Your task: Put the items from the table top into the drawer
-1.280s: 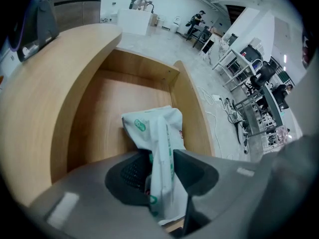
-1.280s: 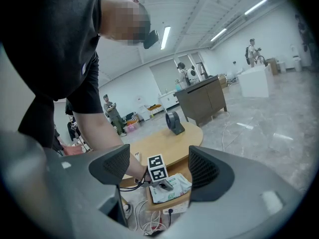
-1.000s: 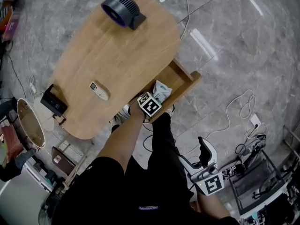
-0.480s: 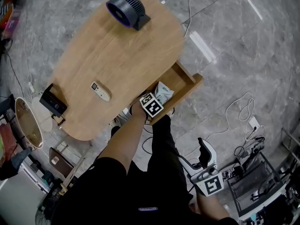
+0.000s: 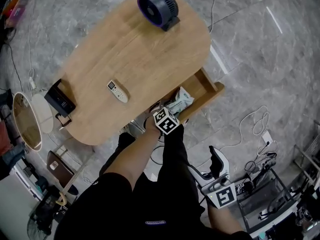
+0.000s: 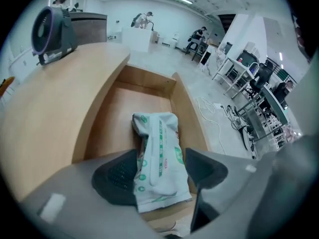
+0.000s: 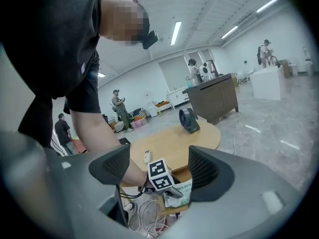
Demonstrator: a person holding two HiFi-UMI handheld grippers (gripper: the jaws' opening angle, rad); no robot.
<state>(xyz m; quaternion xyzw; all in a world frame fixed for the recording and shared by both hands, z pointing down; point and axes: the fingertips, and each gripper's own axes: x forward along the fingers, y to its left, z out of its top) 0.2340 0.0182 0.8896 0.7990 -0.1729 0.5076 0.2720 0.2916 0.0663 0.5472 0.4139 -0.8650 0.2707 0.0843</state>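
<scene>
At the open drawer (image 5: 212,91), which stuck out from the table's near edge, the left gripper (image 5: 169,115) was poised over the front wall with its jaws spread. A white-and-green packet (image 6: 158,158) lay lengthwise inside, running away from the gripper toward the back of the drawer. Its near end sat between the two jaws. The left jaw looked to be against the packet's edge, while a gap showed at the right one, so I took it the packet was resting in the drawer rather than pinched.

The right gripper (image 5: 215,159) hung low at the person's side, well away from the table (image 5: 135,54), its jaws parted on nothing.

What remained on the table top was a small white remote (image 5: 117,91), a dark fan (image 5: 159,5) at the far end and a black box (image 5: 60,100) at the left edge. The remote was the nearest piece. It lay off to the left gripper's left and a little farther in on the wood, and that gripper was much the closer of the two. Its long axis slanted across the top, one end toward the drawer side. I judged the left gripper would have to swing left and turn, so as to close across the remote's narrow width.
</scene>
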